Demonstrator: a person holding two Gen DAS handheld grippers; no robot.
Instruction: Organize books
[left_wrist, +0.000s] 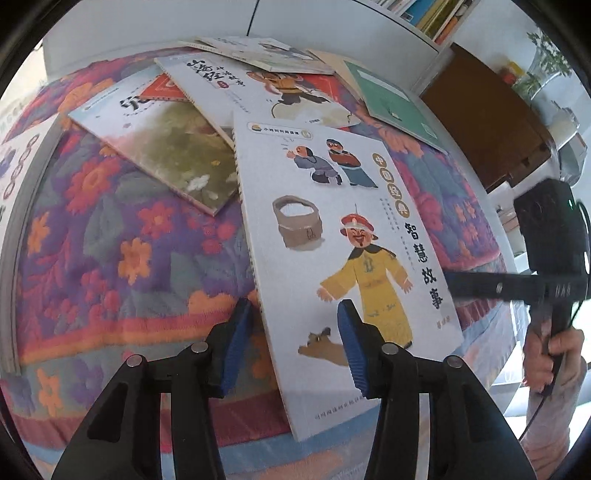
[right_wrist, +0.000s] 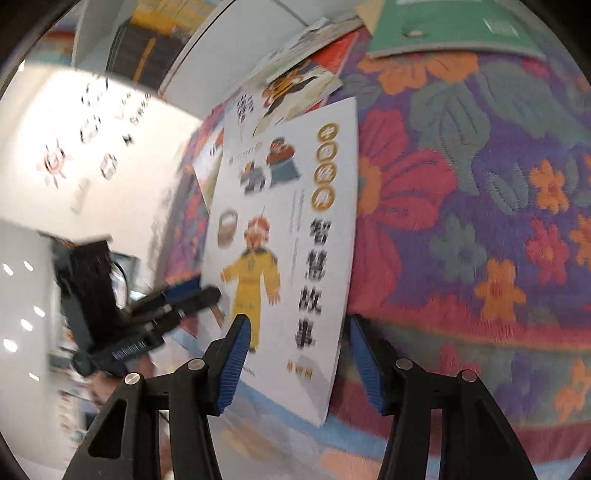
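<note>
**Two grippers close in on a picture book**

A white picture book (left_wrist: 343, 236), its cover showing a figure in a yellow robe beside a column of black characters, lies face up at the near edge of a flowered quilt (left_wrist: 122, 236). The left gripper (left_wrist: 295, 347) straddles the book's near left edge, one blue pad out over the quilt and the other over the cover; its jaws stand apart, and whether either pad touches the book cannot be told. The right gripper (right_wrist: 295, 354) frames the book's near right edge the same way, jaws apart, one pad over the cover and the other over the quilt. A hand (left_wrist: 554, 354) grips the right tool's handle at the right of the left wrist view. Beyond the book, more books are strewn and overlapping: a green-toned one (left_wrist: 166, 155) to the left, a white one with brush lettering (left_wrist: 236, 85) behind, a teal one (left_wrist: 395, 99) to the far right. A shelf of books (left_wrist: 432, 18) stands at the far right.
</note>
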